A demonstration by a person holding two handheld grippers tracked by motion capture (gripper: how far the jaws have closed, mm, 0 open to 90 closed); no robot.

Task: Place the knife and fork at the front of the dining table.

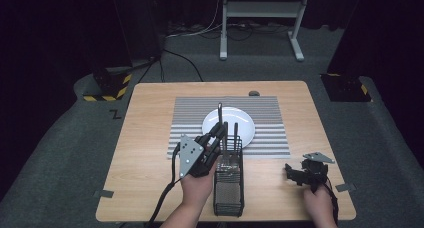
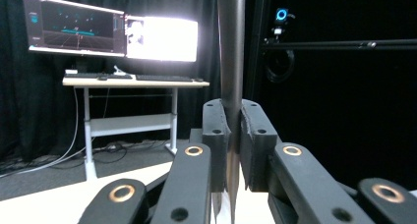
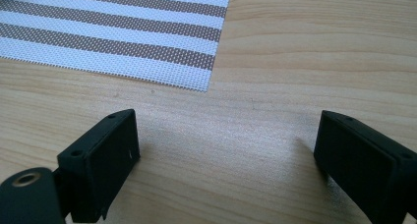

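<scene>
Two grippers: we see both in the high view, one in each of the person's hands at the near edge of the wooden table.
Right gripper: at about four o'clock on the table, low over bare wood; in the right gripper view we see its jaws standing wide apart with nothing between them.
Left gripper: just left of table centre, about seven o'clock from the plate; its jaws are clamped tight on a dark utensil handle.
Utensil handle: in the left gripper view we see it upright, a smooth dark shaft pinched between the two pads and rising past the top of the frame; what kind of utensil it is we cannot tell.
Wire cutlery basket: a black mesh caddy at six o'clock on the table, right beside the left hand; another dark handle stands up from its far end.
Striped placemat: grey and white, beyond the basket at the table's centre.
White plate: on the placemat, at twelve o'clock from the basket.
Small dark object: at the table's far edge, twelve o'clock, too small for us to name.
</scene>
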